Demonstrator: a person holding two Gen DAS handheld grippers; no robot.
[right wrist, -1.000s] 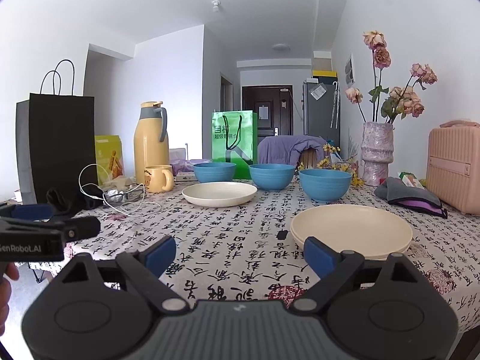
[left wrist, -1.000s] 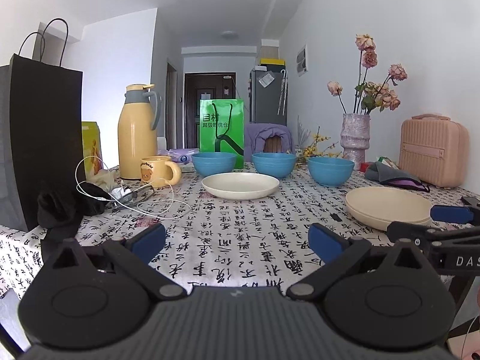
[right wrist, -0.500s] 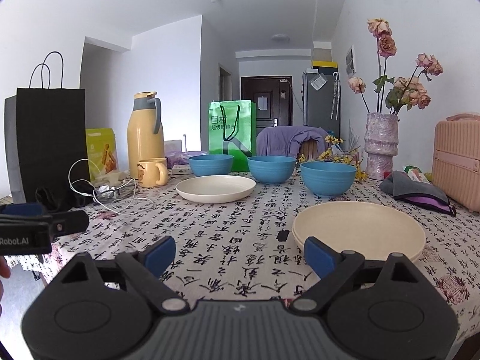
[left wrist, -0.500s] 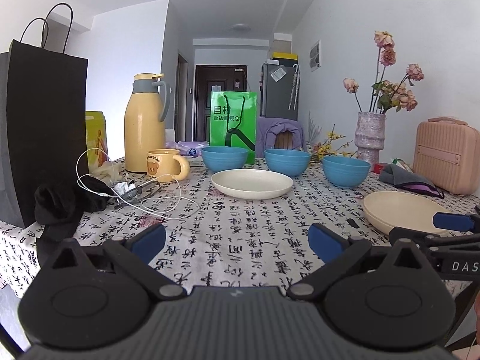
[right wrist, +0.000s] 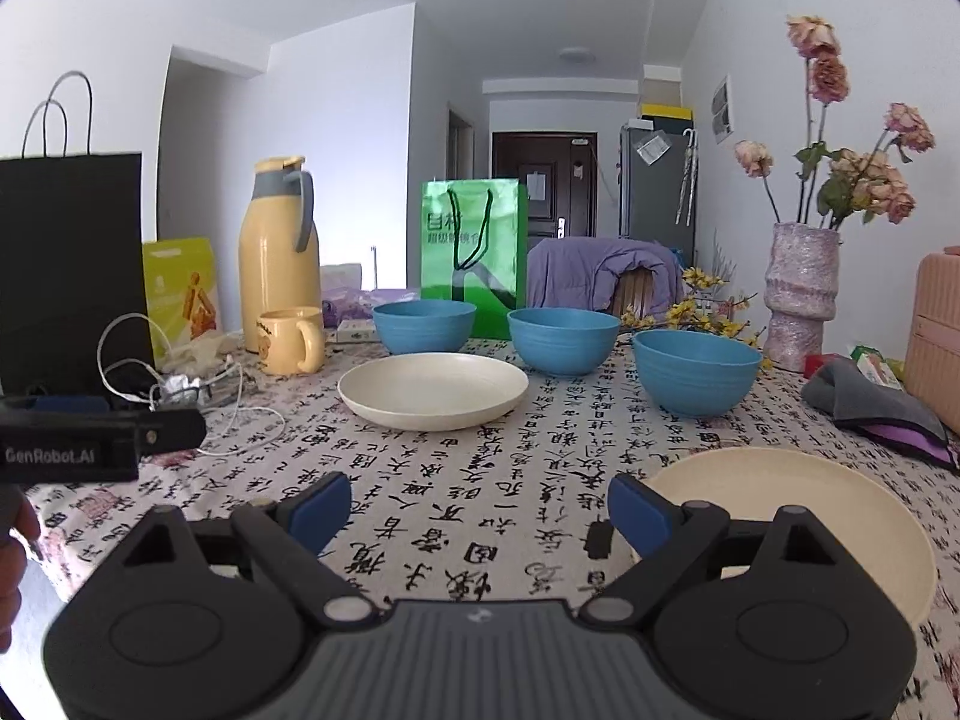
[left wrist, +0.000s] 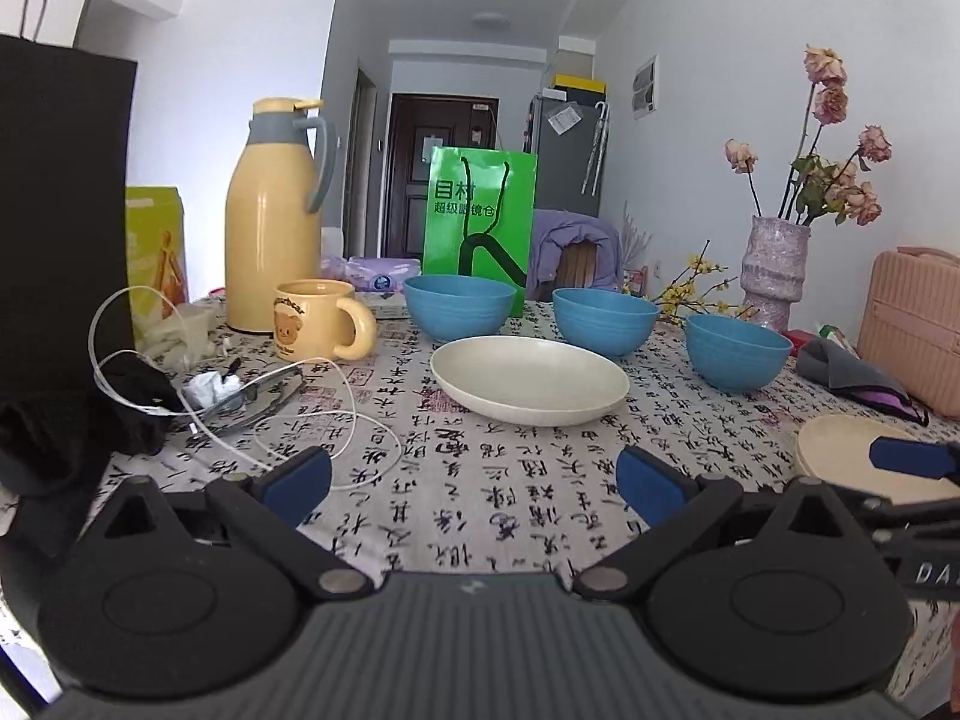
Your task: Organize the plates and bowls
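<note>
Ahead, I see a bench (right wrist: pixel 420 516) under a script-printed cloth, a hallway door (right wrist: pixel 543 180) behind; left gripper (left wrist: pixel 474 480) and right gripper (right wrist: pixel 480 504) both gape, holding nothing.

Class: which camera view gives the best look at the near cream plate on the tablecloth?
The right wrist view: the near cream plate shows nearly whole, just beyond the right hand-held gripper. The left wrist view catches only its left part, partly hidden behind that gripper.

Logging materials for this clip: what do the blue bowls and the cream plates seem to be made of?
Blue bowls: likely matte plastic or plant-fibre composite, judging by uniform colour, moulded rings and no glare. Cream plates: seemingly the same, with a dull, even surface and thin rims. Glazed ceramic looks unlikely, though it cannot be excluded.
</note>
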